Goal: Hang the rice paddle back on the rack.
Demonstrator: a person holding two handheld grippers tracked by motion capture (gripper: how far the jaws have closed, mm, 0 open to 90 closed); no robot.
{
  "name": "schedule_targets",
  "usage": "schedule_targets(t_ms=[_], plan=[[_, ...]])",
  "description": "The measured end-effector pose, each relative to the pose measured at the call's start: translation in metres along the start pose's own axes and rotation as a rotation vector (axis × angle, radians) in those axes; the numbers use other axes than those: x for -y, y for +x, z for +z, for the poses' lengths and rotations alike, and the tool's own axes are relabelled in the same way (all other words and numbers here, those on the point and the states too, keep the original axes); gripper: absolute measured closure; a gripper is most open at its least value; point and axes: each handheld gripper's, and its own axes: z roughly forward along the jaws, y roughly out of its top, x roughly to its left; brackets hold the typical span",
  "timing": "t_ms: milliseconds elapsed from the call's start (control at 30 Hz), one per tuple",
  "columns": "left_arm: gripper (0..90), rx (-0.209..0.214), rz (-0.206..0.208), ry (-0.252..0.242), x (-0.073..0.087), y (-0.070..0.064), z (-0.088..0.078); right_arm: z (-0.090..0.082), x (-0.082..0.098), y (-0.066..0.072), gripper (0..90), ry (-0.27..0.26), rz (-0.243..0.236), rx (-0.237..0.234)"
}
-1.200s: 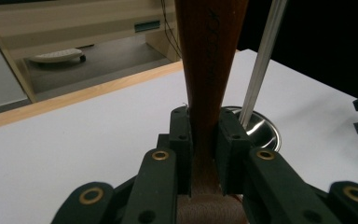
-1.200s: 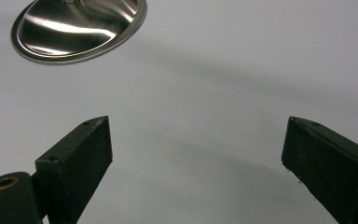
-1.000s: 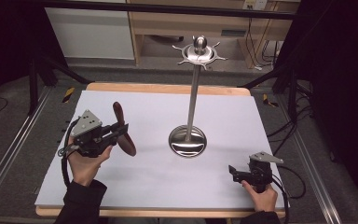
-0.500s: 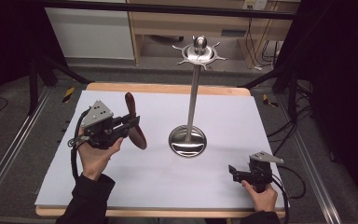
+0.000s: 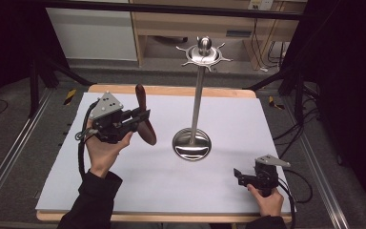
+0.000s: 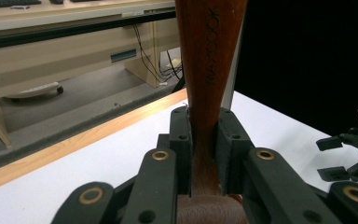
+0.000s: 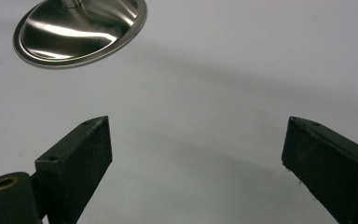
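Observation:
A dark wooden spoon stands nearly upright above the white mat, bowl end down and handle up. My left gripper is shut on its neck; in the left gripper view both pads clamp the reddish wood. The spoon hangs left of a steel utensil stand, which has a round base and a ring of hooks at the top. My right gripper rests low on the mat at the front right. Its jaws stand wide open with only bare mat between them.
The white mat covers a wooden table with its far edge exposed. Shelving and cables lie beyond the table. Metal rails run along both sides on the floor. The right gripper shows far off in the left gripper view.
My left hand has risen and moved toward the stand, carrying the spoon with it. The right gripper has stayed where it was.

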Motion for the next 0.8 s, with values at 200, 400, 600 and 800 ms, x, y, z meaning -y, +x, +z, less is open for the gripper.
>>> schedule_targets(t_ms=[200,400,600,800], plan=[[77.8,0.011,0.008,-0.003,-0.009,-0.006,0.005,0.000,0.000,0.000,8.7,-0.001,-0.002,0.000],[77.8,0.029,0.021,-0.012,-0.018,-0.009,0.011,0.000,0.000,0.000,8.7,-0.005,0.000,0.003],[77.8,0.040,0.019,-0.016,-0.025,-0.012,0.018,0.001,-0.001,-0.001,8.7,-0.007,-0.008,0.002],[77.8,0.047,0.027,-0.012,-0.032,-0.016,0.025,0.000,-0.001,-0.001,8.7,-0.009,-0.006,0.001]])
